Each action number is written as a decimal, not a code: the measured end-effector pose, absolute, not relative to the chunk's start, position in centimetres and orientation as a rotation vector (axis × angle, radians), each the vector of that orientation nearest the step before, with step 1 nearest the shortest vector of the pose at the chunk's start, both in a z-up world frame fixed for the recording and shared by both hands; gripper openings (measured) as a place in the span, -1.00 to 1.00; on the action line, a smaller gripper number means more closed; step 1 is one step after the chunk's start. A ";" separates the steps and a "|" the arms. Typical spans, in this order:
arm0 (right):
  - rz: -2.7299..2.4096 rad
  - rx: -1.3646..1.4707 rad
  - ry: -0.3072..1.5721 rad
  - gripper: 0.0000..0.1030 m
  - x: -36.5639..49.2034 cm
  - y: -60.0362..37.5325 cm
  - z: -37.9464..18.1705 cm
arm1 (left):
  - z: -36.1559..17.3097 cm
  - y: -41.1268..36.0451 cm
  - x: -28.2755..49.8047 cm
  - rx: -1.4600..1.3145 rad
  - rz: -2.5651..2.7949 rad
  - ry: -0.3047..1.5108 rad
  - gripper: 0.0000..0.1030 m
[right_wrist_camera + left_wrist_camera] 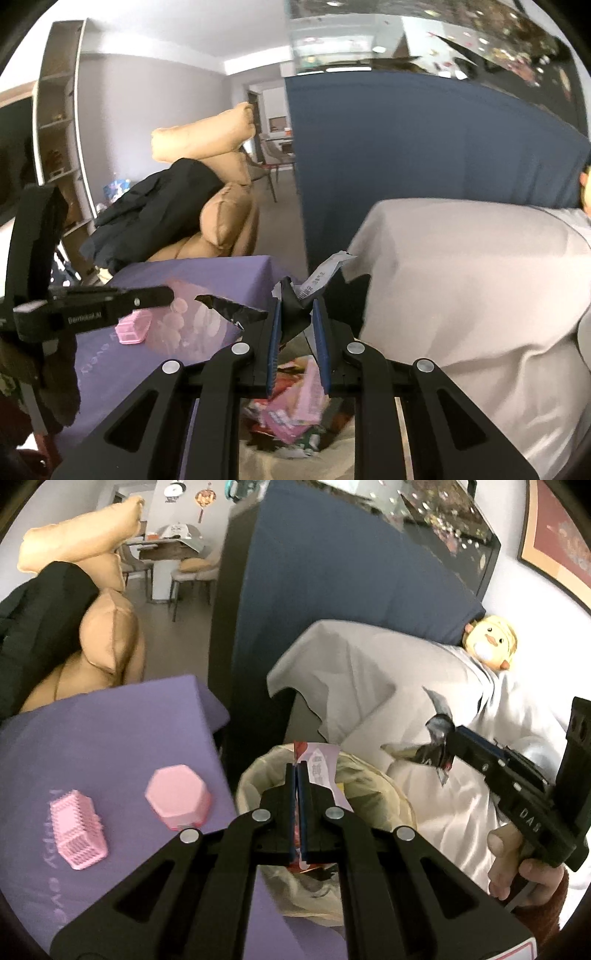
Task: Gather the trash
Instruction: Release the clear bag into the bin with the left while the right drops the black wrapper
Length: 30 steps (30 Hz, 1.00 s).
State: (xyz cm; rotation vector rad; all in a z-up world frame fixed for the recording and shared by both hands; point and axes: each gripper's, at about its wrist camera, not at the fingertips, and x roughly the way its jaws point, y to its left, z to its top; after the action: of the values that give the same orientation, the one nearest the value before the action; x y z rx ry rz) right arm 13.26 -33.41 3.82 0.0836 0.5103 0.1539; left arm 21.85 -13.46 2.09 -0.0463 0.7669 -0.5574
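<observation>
While the left hand-held gripper (297,771) pinches a pink wrapper (320,766) directly above the lined trash bin (251,786), the right hand-held gripper (297,310) clamps a crumpled black wrapper (291,301) beside it, above the bin's right rim.

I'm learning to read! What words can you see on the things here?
"DAS" on the black right claw's body.
"love", sideways, on the purple cloth; the other letters are cut off.
Print on the pink-and-white wrapper in the left claw: too small.
Barcode strip on the black crumpled wrapper: too blurred.
White label on the left claw's body: blurred.
</observation>
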 end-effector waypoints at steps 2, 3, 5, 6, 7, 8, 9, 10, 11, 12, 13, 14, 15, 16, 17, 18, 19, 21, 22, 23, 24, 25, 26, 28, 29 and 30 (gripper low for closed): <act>0.138 0.103 0.513 -0.65 13.2 -34.7 3.4 | 1.3 -14.5 22.0 -0.035 -0.562 0.785 -0.97; 0.130 0.113 0.515 -0.65 13.2 -35.3 3.1 | 0.7 -15.2 22.1 -0.030 -0.568 0.798 -0.97; 0.119 0.127 0.520 -0.65 13.1 -36.3 2.6 | -0.5 -16.5 22.5 -0.028 -0.588 0.833 -0.97; 0.112 0.134 0.522 -0.65 13.1 -36.8 2.3 | -1.1 -17.0 22.8 -0.025 -0.593 0.845 -0.97; 0.107 0.139 0.525 -0.65 13.1 -37.1 2.0 | -1.8 -17.8 23.0 -0.018 -0.600 0.862 -0.97; 0.100 0.148 0.527 -0.65 13.1 -37.5 1.7 | -2.3 -18.3 23.2 -0.013 -0.604 0.871 -0.97; 0.097 0.154 0.529 -0.65 13.2 -37.6 1.5 | -2.9 -18.9 23.4 -0.006 -0.607 0.882 -0.97; 0.093 0.164 0.533 -0.65 13.2 -37.9 1.2 | -3.6 -19.5 23.7 0.002 -0.607 0.896 -0.97; 0.090 0.171 0.537 -0.65 13.2 -38.2 1.0 | -4.1 -19.9 24.0 0.004 -0.605 0.906 -0.97; 0.089 0.172 0.539 -0.65 13.2 -38.3 0.9 | -4.5 -20.1 24.1 0.005 -0.604 0.914 -0.97; 0.085 0.174 0.544 -0.65 13.2 -38.5 0.7 | -4.9 -20.3 24.3 0.005 -0.604 0.921 -0.97; 0.083 0.175 0.548 -0.65 13.1 -38.7 0.4 | -5.3 -20.4 24.5 0.004 -0.603 0.928 -0.97; 0.080 0.177 0.552 -0.65 13.1 -38.9 0.2 | -5.5 -20.5 24.6 0.001 -0.603 0.932 -0.97; 0.079 0.179 0.554 -0.65 13.2 -39.0 0.1 | -5.6 -20.4 24.8 -0.004 -0.604 0.935 -0.97; 0.077 0.182 0.557 -0.65 13.3 -39.0 0.0 | -5.8 -20.4 24.9 -0.016 -0.610 0.937 -0.97; 0.076 0.185 0.559 -0.65 13.4 -39.0 -0.1 | -5.9 -20.3 25.0 -0.026 -0.616 0.939 -0.92; 0.075 0.188 0.562 -0.65 13.5 -39.0 -0.3 | -5.9 -20.1 25.1 -0.036 -0.623 0.944 -0.80; 0.075 0.191 0.566 -0.65 13.4 -39.2 -0.5 | -5.7 -19.5 25.1 -0.054 -0.617 0.940 -0.59; 0.077 0.191 0.568 -0.65 13.4 -39.1 -0.6 | -5.6 -19.2 25.1 -0.063 -0.610 0.936 -0.52; 0.078 0.190 0.569 -0.65 13.4 -39.1 -0.7 | -5.3 -18.7 25.0 -0.076 -0.599 0.932 -0.50; 0.080 0.188 0.571 -0.65 13.4 -39.0 -0.7 | -5.1 -18.2 25.0 -0.085 -0.591 0.927 -0.45; 0.083 0.186 0.574 -0.65 13.4 -38.8 -0.8 | -4.8 -17.7 24.9 -0.092 -0.579 0.922 -0.41; 0.090 0.184 0.579 -0.65 13.5 -38.5 -1.0 | -4.5 -17.0 24.7 -0.097 -0.562 0.912 -0.39; 0.103 0.176 0.591 -0.65 14.0 -37.9 -1.2 | -4.0 -15.9 24.3 -0.099 -0.525 0.893 -0.29; 0.112 0.169 0.600 -0.65 14.2 -37.4 -1.5 | -3.8 -15.1 24.0 -0.095 -0.496 0.882 -0.28; 0.119 0.165 0.608 -0.65 14.5 -37.1 -1.7 | -3.6 -14.5 23.7 -0.091 -0.479 0.875 -0.26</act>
State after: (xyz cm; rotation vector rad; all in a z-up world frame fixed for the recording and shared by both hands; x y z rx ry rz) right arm 14.53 -37.08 -1.68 0.1652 0.6082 0.1188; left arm 23.69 -14.52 -3.64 -0.0910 0.8751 -0.4793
